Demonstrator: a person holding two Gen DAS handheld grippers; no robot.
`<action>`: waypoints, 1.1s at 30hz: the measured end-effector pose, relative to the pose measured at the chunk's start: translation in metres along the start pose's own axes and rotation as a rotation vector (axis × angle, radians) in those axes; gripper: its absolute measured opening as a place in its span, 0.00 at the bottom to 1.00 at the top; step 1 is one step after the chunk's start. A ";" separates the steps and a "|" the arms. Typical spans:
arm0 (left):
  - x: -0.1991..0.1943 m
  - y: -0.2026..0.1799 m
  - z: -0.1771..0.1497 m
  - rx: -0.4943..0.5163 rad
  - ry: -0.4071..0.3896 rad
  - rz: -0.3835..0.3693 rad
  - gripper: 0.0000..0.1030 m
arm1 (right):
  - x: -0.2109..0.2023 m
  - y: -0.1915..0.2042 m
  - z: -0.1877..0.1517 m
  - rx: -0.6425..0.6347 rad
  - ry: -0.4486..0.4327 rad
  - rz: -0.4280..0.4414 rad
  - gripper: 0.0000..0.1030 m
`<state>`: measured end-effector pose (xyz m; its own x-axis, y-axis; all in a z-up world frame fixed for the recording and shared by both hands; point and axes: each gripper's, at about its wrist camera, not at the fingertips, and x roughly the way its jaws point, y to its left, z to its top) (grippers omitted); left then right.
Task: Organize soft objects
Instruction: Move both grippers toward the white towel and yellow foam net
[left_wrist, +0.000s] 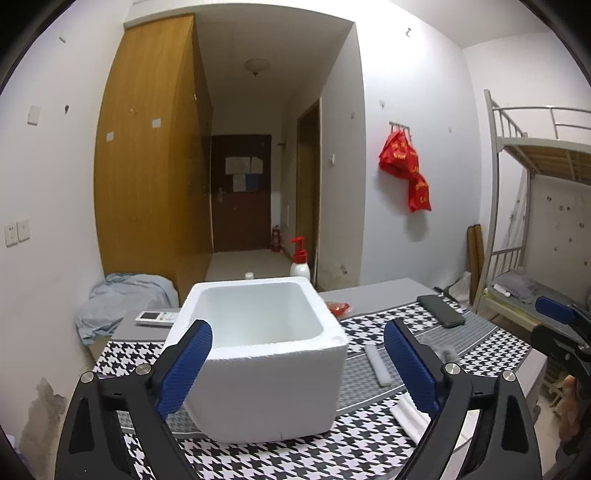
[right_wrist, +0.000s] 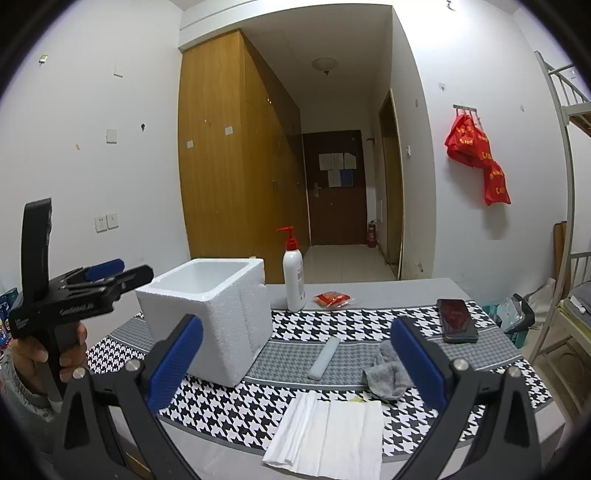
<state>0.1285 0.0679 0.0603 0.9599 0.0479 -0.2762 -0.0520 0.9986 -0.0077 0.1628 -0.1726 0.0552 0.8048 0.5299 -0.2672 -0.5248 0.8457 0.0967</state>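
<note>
Soft stuff first: my right tongs (right_wrist: 295, 365) gape w/ nothing between, left tongs (left_wrist: 297, 365) also apart, empty. Grey cloth (right_wrist: 389, 371) lower right on desk (right_wrist: 369, 288), limp and light, I'd pinch a bunched fold. Tissue (right_wrist: 328, 432) bottom centre, flimsy. Foam box (right_wrist: 210, 317) centre-left.

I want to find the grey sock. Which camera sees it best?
The right wrist view: the grey sock lies crumpled in plain sight beside the white tissue. In the left wrist view only a grey sliver peeks out behind the gripper's finger.
</note>
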 end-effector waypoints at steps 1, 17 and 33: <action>-0.002 -0.001 -0.002 -0.003 -0.002 0.002 0.93 | -0.003 0.000 -0.001 -0.004 -0.006 -0.001 1.00; -0.024 -0.016 -0.032 -0.046 -0.023 -0.030 0.99 | -0.030 -0.011 -0.024 0.006 -0.039 -0.070 1.00; -0.023 -0.035 -0.069 -0.009 -0.052 -0.082 0.99 | -0.030 -0.012 -0.048 -0.020 -0.022 -0.107 1.00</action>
<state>0.0895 0.0304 0.0005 0.9740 -0.0331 -0.2241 0.0254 0.9990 -0.0369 0.1318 -0.2010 0.0158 0.8624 0.4381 -0.2536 -0.4406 0.8963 0.0499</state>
